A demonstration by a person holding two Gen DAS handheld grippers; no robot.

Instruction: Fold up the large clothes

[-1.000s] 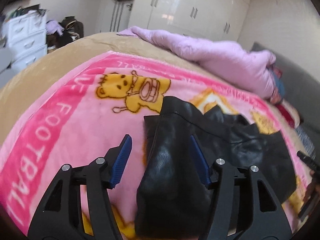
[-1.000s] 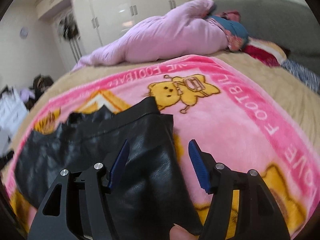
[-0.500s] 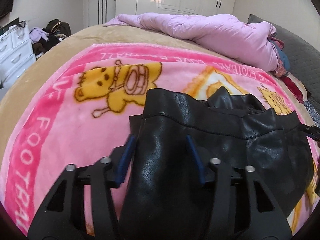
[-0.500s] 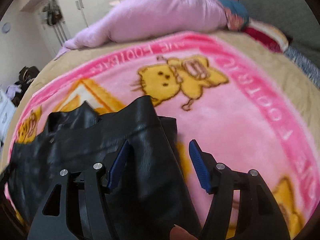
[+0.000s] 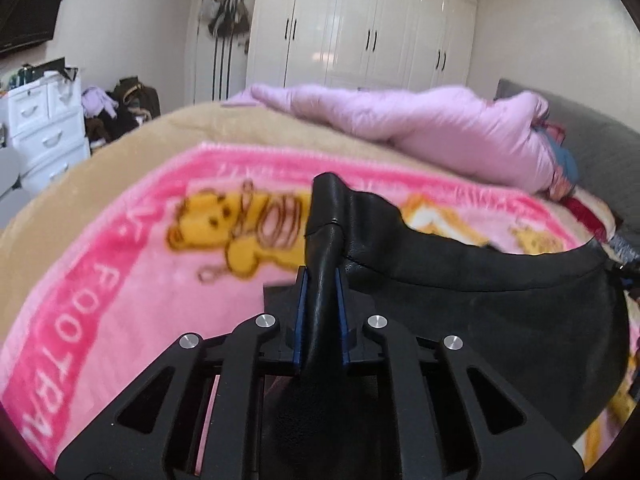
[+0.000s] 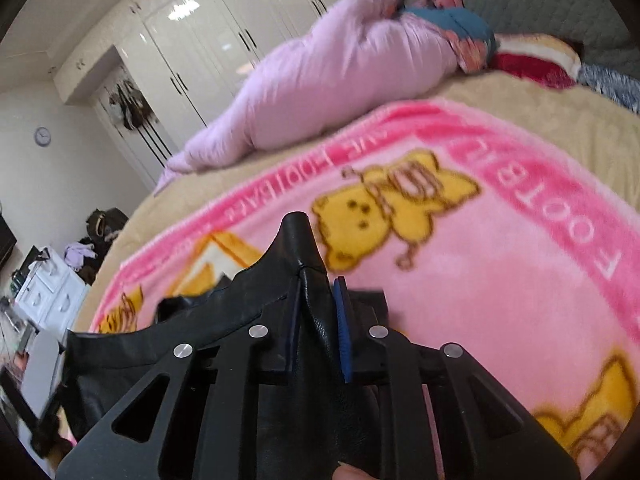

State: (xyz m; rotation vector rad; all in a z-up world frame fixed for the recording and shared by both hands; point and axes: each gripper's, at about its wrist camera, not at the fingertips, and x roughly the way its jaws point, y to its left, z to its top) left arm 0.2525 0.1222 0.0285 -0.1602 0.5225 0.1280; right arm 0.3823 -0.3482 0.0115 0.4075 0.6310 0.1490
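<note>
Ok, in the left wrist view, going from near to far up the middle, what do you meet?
Left gripper shut on the black leather garment → pink cartoon blanket → tan bedcover → lilac quilt → white wardrobe.

A pink blanket [image 5: 132,312] lies under the fingers; beyond them a lilac duvet [image 5: 420,128], wardrobe [image 5: 372,24] and drawers [image 5: 44,120].

Pink blanket [image 6: 500,280] border reads "FOOTBALL" in white caps, partly cut off; no other legible txt.

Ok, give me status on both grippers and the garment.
Left gripper and right gripper: jaws just closed, pinching black leather garment. Garment on pink blanket. Nothing in the way.
</note>
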